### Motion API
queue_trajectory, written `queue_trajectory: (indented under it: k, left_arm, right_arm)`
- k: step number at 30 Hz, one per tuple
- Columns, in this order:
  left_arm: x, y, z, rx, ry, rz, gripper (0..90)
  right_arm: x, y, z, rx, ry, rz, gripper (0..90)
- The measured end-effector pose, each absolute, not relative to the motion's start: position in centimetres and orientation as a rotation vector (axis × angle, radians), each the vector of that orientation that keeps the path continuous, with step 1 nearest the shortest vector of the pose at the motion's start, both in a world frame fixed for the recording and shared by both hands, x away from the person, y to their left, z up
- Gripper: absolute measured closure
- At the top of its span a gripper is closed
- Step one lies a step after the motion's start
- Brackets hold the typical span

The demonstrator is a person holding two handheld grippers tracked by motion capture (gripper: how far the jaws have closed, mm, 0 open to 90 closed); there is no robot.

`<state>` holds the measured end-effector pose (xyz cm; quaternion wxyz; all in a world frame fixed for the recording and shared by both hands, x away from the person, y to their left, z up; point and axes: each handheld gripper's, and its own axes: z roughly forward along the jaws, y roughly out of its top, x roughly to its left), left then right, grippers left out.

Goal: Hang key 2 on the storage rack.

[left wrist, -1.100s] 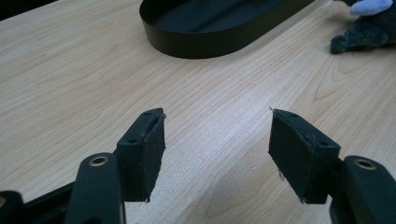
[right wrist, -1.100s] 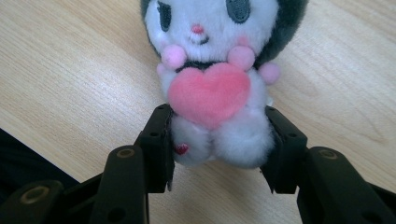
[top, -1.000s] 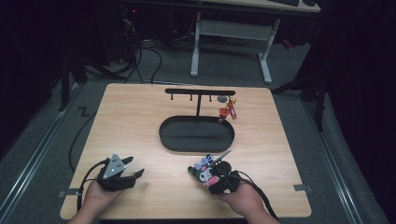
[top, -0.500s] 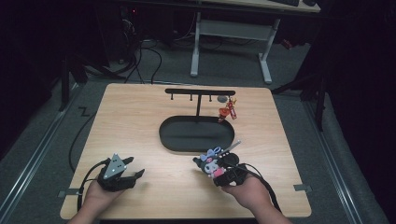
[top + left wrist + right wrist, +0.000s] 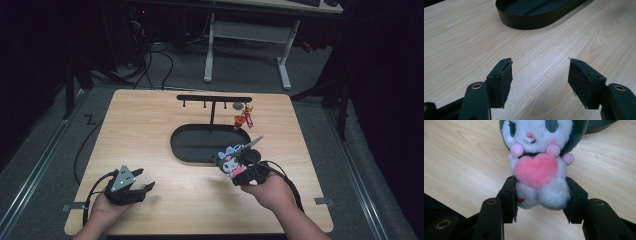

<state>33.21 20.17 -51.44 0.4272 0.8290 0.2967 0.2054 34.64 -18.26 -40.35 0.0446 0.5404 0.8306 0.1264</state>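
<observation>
Plush toy [image 5: 540, 167], no readable label, clamped in right gripper [image 5: 540, 200] jaws; left gripper [image 5: 540, 80] agape.

the left gripper [image 5: 540, 82] has its two black padded jaws spread wide apart with nothing between them, low over the pale wooden table [image 5: 461, 42]. beyond, at the top, lies a black oval tray [image 5: 536, 17].
</observation>
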Motion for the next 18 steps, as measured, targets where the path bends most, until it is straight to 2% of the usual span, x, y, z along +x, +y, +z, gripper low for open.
queue_trajectory:
  k: [18]
  left_arm:
    - [33.2,20.2,-51.5,2.073,0.74,0.515,36.1]
  right_arm:
    - [38.3,-17.4,-37.1,1.632,2.514,0.417,52.3]
